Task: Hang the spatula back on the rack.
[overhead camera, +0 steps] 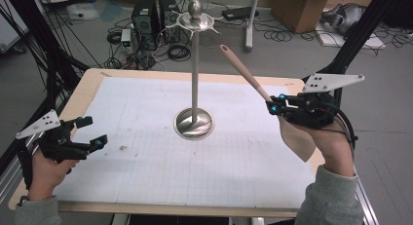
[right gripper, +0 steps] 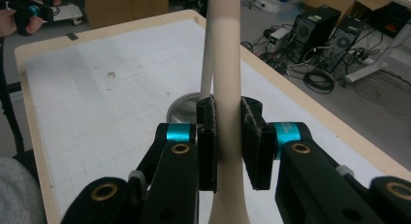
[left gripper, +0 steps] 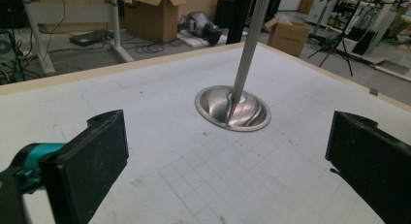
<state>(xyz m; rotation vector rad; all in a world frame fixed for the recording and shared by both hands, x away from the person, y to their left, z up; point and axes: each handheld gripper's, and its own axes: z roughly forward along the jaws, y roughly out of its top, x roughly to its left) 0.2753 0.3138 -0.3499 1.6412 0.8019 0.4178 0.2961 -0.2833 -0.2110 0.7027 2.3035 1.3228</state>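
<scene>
Spatula held in the air beside the metal stand

Right gripper (overhead camera: 272,107) pinches a pale spatula (overhead camera: 253,81) at the neck, where the thin handle meets the wide blade. In the right gripper view both black pads press on the two sides of the handle (right gripper: 227,88). The spatula is above the table (overhead camera: 92,79) and touches nothing else. It is tilted: the handle end points up and away from the person, toward the top of the stand, and the blade (overhead camera: 297,137) hangs below the gripper, near the right edge of the white grid mat (overhead camera: 146,137).

The stand (overhead camera: 195,88) is upright in the middle of the mat, with a round shiny base (overhead camera: 194,123), a thin pole and a small hook ring with a knob at the top. The spatula is near the stand but apart from it.

Left gripper (overhead camera: 92,132) is held over the left side of the mat, well apart from the stand. Its jaws are spread wide and nothing is between them; the left gripper view shows the base (left gripper: 232,107) far ahead of them.
</scene>
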